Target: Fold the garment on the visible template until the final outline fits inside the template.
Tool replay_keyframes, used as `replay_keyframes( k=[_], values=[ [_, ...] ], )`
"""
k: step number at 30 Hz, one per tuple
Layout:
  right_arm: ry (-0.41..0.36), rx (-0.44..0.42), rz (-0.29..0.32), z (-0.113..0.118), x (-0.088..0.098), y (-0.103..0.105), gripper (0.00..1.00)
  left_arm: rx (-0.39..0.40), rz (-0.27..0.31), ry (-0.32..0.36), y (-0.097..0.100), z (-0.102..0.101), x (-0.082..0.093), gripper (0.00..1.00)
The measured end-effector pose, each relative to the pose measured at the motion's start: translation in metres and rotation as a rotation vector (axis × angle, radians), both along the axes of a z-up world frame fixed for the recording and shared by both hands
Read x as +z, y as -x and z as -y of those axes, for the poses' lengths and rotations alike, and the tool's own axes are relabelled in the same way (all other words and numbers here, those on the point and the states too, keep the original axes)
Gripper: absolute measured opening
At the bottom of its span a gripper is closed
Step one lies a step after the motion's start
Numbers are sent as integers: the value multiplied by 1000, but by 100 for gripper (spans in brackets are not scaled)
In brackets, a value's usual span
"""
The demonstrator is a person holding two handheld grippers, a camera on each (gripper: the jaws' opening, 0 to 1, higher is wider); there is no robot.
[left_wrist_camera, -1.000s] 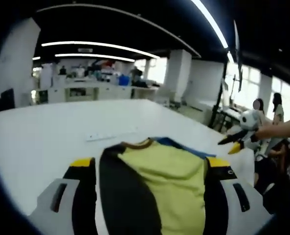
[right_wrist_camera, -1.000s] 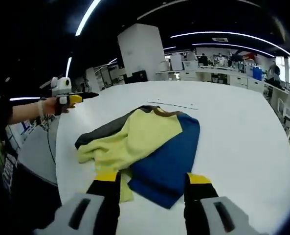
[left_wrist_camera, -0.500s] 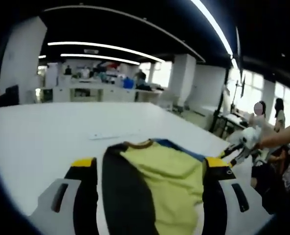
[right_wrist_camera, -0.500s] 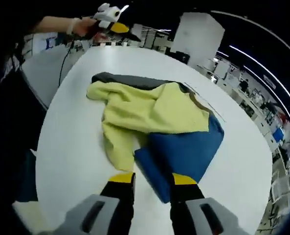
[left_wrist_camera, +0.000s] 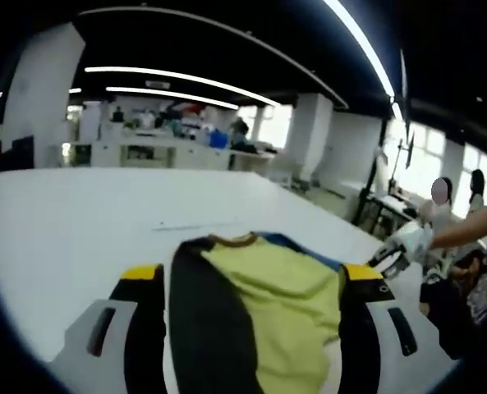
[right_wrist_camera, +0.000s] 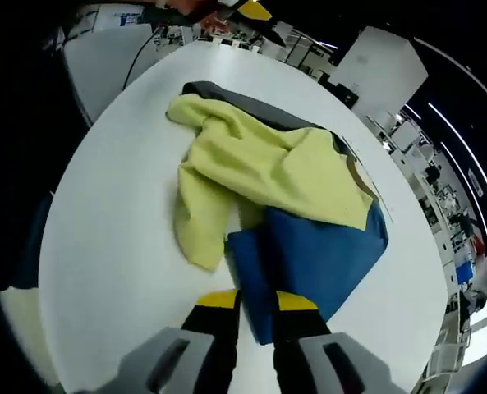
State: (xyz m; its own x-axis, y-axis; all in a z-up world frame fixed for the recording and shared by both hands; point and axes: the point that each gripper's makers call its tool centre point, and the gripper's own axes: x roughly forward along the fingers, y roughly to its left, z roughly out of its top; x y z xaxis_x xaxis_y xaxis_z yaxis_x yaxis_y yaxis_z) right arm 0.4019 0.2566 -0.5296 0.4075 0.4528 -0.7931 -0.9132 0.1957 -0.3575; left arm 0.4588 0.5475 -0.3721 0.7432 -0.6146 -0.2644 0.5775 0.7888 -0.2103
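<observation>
A garment [right_wrist_camera: 284,164] in yellow, blue and black lies loosely crumpled on the white round table [right_wrist_camera: 120,205], the blue part nearest me and a yellow sleeve trailing left. My right gripper [right_wrist_camera: 257,297] points down at the blue corner. Its jaws are narrowed with a small gap, and blue cloth shows between them. In the left gripper view the garment [left_wrist_camera: 268,295] shows its black and yellow side. My left gripper [left_wrist_camera: 251,271] stands wide open in front of it. The right gripper [left_wrist_camera: 395,253] shows at the table's right edge, and the left gripper [right_wrist_camera: 247,10] at the far rim.
A thin pale strip [left_wrist_camera: 194,223] lies on the table [left_wrist_camera: 62,222] beyond the collar. The person's arm [left_wrist_camera: 473,234] reaches in from the right. Desks and shelves [left_wrist_camera: 161,148] line the back of the room, with people standing near the windows [left_wrist_camera: 436,193].
The right gripper has tilted downward and come in over the blue corner, and its jaws have narrowed from wide apart to a small gap. The left gripper has barely moved.
</observation>
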Motion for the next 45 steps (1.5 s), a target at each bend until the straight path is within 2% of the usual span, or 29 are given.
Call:
replay_keyframes(
  k=[5,7,11,13,16,24,28,31,34,39,41,45],
  values=[
    [15,23,6,-4,-3,-3,9,9,-8,11,2,-2,-2,83],
    [-15,0,-24,-7,-3,-2,9,12,-10,7,2,-3,-3,83],
    [16,24,2,-4,-5,-5,0,25,-12,27,3,-6,-1,82],
    [-6,-2,-18,-6,-4,-5,0,26,-8,24,2,-6,0,82],
    [-7,-4,-8,-5,-2,-5,0,28,-10,27,2,-7,-1,82],
    [-61,-33,-54,-9,25,2,0,26,-14,38,4,-5,-5,81],
    [-75,-49,-92,-8,38,0,0,25,-12,46,5,-3,-5,81],
    [-72,-48,-97,-7,45,-4,0,25,-10,50,5,-2,-5,81],
    [-71,-40,-93,-8,60,-14,0,30,-6,63,4,-2,-3,81],
    [-69,-38,-82,-12,77,-42,0,44,1,74,5,-6,-1,81],
    [-69,-40,-83,-14,78,-55,0,53,6,79,5,-8,0,80],
    [-28,-36,-96,-14,68,-74,0,65,3,78,6,-14,-1,80]
  ],
)
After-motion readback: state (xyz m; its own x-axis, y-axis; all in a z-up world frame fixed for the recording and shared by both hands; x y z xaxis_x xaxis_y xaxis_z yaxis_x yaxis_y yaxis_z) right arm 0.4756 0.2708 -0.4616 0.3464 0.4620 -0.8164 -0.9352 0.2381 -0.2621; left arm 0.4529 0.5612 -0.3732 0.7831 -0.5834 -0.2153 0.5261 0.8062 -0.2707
